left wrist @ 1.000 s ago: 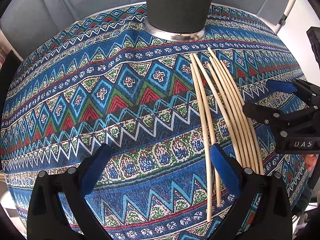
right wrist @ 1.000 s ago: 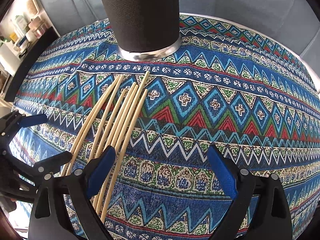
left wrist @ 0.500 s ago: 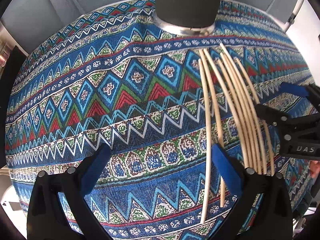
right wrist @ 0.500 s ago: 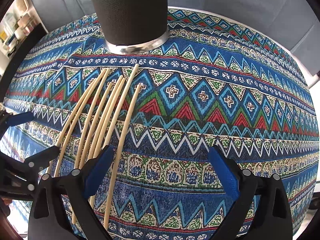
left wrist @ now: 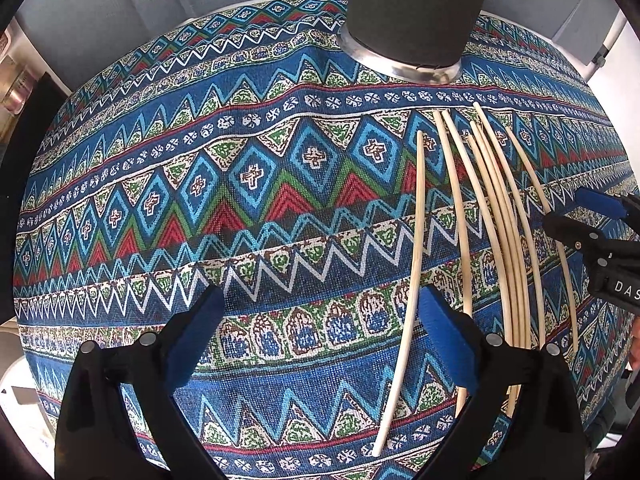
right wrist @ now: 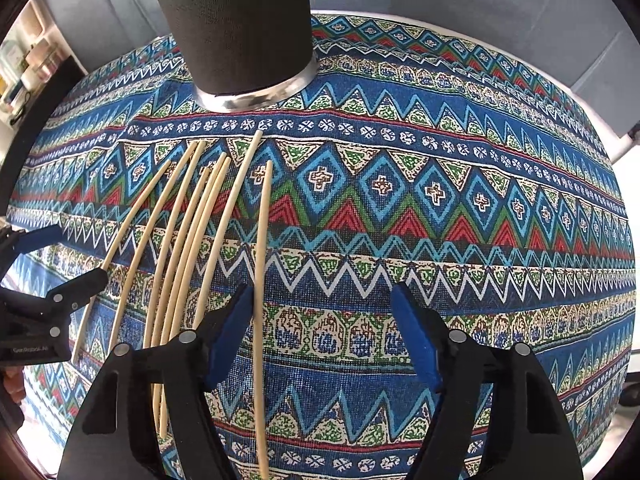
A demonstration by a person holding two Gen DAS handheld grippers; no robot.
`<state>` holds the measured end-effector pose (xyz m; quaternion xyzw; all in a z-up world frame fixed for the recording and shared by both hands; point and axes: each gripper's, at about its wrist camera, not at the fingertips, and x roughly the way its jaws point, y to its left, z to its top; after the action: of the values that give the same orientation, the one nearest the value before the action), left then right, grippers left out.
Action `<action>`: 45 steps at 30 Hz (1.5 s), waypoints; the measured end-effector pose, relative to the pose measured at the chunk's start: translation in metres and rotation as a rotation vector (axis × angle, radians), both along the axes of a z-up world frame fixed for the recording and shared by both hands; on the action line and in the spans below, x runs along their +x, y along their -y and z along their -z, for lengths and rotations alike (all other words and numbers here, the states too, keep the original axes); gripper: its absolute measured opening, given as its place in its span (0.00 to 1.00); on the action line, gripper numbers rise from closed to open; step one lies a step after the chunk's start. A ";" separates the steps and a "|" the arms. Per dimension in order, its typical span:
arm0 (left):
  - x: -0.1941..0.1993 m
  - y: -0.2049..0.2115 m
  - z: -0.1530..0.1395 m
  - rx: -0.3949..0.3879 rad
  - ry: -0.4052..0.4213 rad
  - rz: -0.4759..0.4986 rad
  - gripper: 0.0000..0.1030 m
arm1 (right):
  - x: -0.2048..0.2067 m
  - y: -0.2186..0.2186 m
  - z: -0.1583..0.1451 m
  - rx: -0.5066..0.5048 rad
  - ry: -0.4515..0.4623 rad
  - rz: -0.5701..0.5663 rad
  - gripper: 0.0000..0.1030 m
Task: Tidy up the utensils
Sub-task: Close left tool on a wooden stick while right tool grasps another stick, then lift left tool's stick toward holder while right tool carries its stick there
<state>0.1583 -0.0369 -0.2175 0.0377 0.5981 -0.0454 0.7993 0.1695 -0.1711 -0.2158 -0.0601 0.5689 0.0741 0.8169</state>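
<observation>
The right tongs (right wrist: 320, 332) hang over the worktop (right wrist: 460, 240) with their blue-padded jaws closing, and one pale chopstick (right wrist: 262, 280) runs between them, close beside the left pad; the pads do not yet press on it. The left tongs (left wrist: 320, 340) stand open with one chopstick (left wrist: 414, 264) lying between their pads, hard by the right one, untouched. The remaining sticks (left wrist: 496, 220) lie fanned just beside it, some touching, their far ends pointing toward a dark cylindrical holder (right wrist: 236, 28) with a shiny metal base ring. These are thin, round, smooth wooden rods: light and stiff, likely to roll or slip out of a loose pinch, and lying so flat on the cloth that the pads must reach right down to the weave. A hold near the middle should keep one from tipping. The cloth is a coarse woven print of blue, red and green zigzags and diamonds, grippy enough to keep the sticks from sliding.
</observation>
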 end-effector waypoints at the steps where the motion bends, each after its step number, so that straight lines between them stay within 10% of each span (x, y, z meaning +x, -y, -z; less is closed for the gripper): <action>1: -0.002 0.001 -0.001 0.002 0.003 -0.003 0.89 | 0.000 0.003 -0.001 -0.001 0.001 -0.002 0.57; 7: -0.010 -0.011 -0.006 -0.001 0.020 -0.021 0.75 | -0.004 0.030 -0.009 0.009 0.020 0.003 0.25; 9: -0.012 -0.018 -0.011 -0.005 0.032 -0.032 0.57 | -0.004 0.039 -0.011 0.011 0.019 0.014 0.11; 11: -0.011 -0.031 -0.016 -0.010 0.032 -0.039 0.07 | -0.002 0.049 -0.011 0.024 0.016 0.023 0.05; 24: -0.010 -0.086 -0.028 -0.003 -0.034 -0.109 0.05 | 0.002 0.095 -0.031 0.067 0.006 0.097 0.04; 45: -0.007 -0.118 -0.125 -0.182 0.104 -0.166 0.05 | 0.008 0.091 -0.136 0.160 0.164 0.054 0.05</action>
<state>0.1513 0.0815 -0.0924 -0.0820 0.5502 -0.0312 0.8304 0.1777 -0.2617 -0.0799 0.0148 0.4940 0.0923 0.8644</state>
